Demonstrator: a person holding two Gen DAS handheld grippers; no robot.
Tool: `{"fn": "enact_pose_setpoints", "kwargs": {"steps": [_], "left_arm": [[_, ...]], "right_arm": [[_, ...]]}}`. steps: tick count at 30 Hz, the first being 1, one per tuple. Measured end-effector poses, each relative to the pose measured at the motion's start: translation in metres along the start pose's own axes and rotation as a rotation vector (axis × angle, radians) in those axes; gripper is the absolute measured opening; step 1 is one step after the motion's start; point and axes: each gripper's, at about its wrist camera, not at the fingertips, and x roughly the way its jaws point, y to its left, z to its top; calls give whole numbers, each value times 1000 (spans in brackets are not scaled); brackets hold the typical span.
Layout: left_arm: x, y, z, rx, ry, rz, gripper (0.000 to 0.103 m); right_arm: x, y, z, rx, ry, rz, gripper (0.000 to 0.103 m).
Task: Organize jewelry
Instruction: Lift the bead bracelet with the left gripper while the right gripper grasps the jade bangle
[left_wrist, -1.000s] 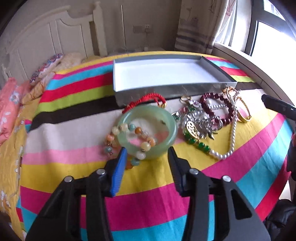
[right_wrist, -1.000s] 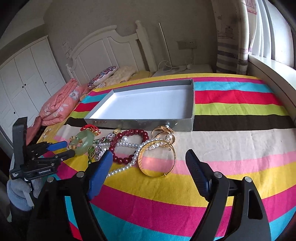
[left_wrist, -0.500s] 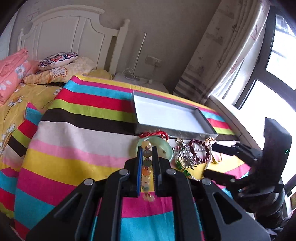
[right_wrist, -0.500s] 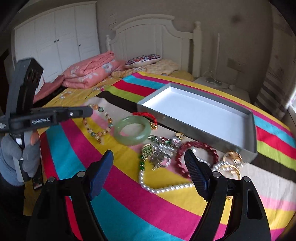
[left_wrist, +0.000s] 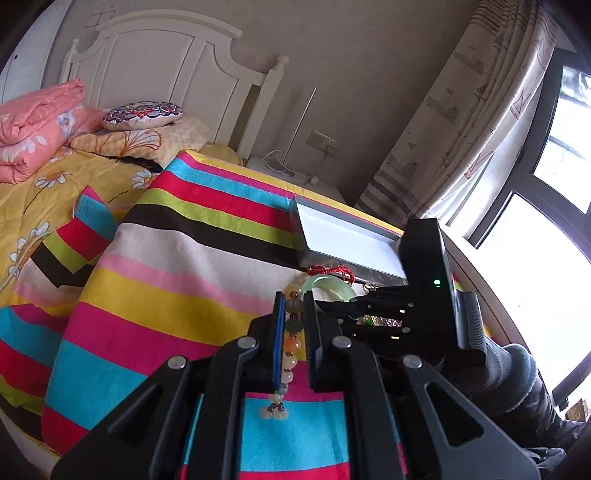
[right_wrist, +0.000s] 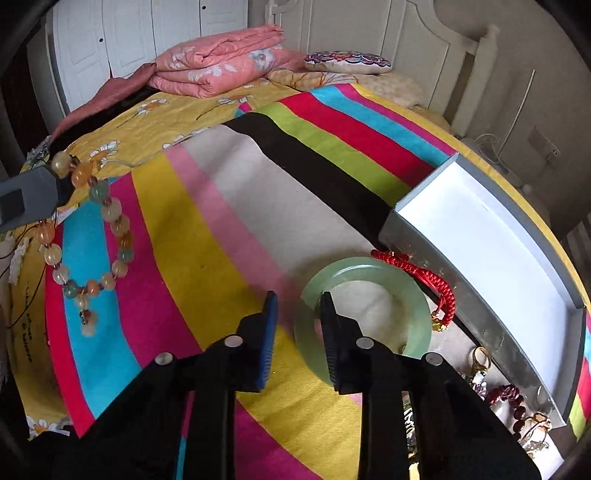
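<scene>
Our left gripper (left_wrist: 294, 334) pinches the bead bracelet (left_wrist: 290, 343) aloft for boxing, while our right gripper (right_wrist: 295, 343) is closing, its jaws straddling the jade bangle (right_wrist: 417, 291) rim.

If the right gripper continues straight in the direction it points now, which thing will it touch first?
Most likely the green jade bangle. The right gripper is closing with the bangle's near rim between its fingers, one finger already inside the ring. Whether the pads touch it yet is unclear.

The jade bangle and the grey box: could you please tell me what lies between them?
The right wrist view shows a red braided cord bracelet between the jade bangle and the grey box.
</scene>
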Motion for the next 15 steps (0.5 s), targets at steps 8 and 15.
{"fn": "enact_pose_setpoints", "kwargs": {"steps": [8, 15], "left_arm": [[15, -9, 4, 3, 26, -32, 9], [33, -22, 13, 6, 35, -34, 9]], "right_arm": [[-64, -33, -25, 213, -233, 375, 4], [-87, -29, -18, 153, -239, 246, 10]]}}
